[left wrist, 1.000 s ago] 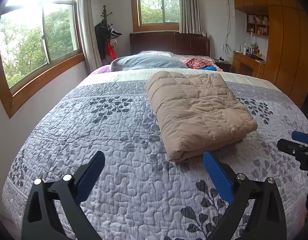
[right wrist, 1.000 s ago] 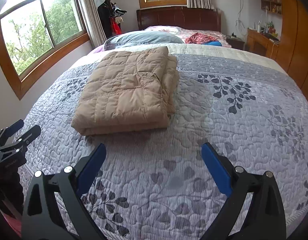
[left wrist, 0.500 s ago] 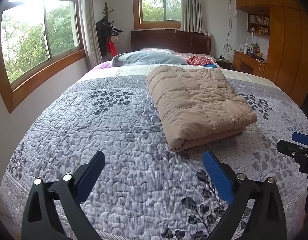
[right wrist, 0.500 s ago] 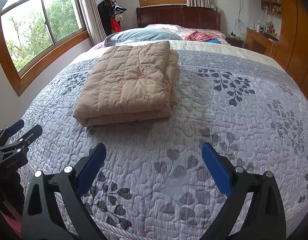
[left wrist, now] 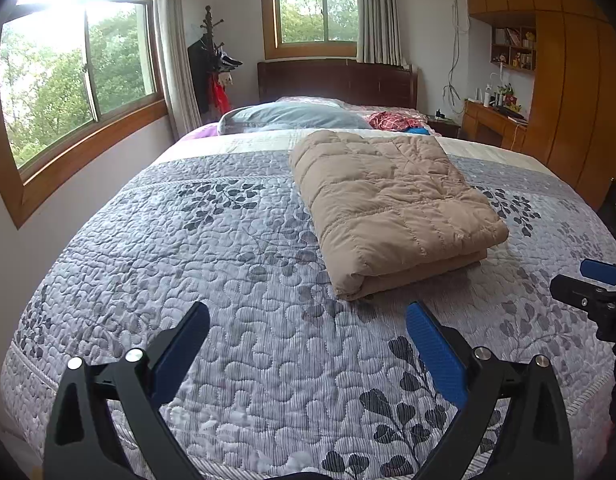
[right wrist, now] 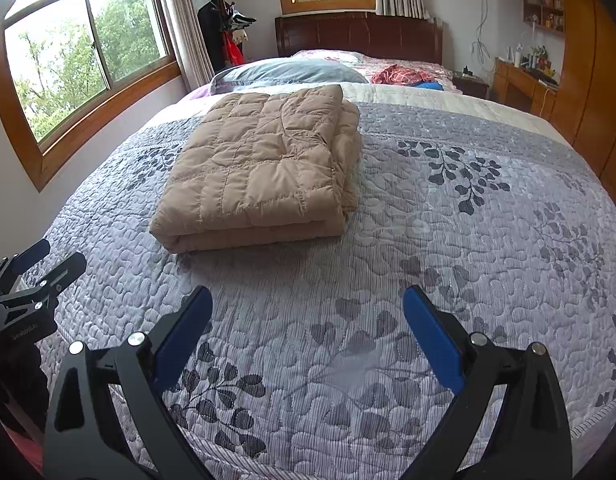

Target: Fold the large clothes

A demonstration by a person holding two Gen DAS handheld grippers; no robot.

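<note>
Fold looks done, far as I can judge: the coat (left wrist: 392, 208) lies on the quilt (left wrist: 235, 280) as a squared, stacked bundle, nothing trailing out. It sits mid-bed, well short of the pillow (left wrist: 291, 118), and well apart from both my claws. Nothing left that I can see except maybe squaring up the right-hand side, where the under layers stick out a bit past the top one (clearer in the right wrist view, coat (right wrist: 263, 172)).

Looks: tan, quilted in stitched squares, puffy, prob. down-filled, so it'll spring back some if pressed. Near edge is a rounded fold with layer seams showing beneath it; top face fairly flat w/ a few creases.

My left claw (left wrist: 308, 344) is spread wide, gripping nothing, hovering over bare quilt near the foot of the bed. Right claw (right wrist: 305, 328) same: wide, nothing between the pads, over the quilt. Neither touches the coat.
</note>
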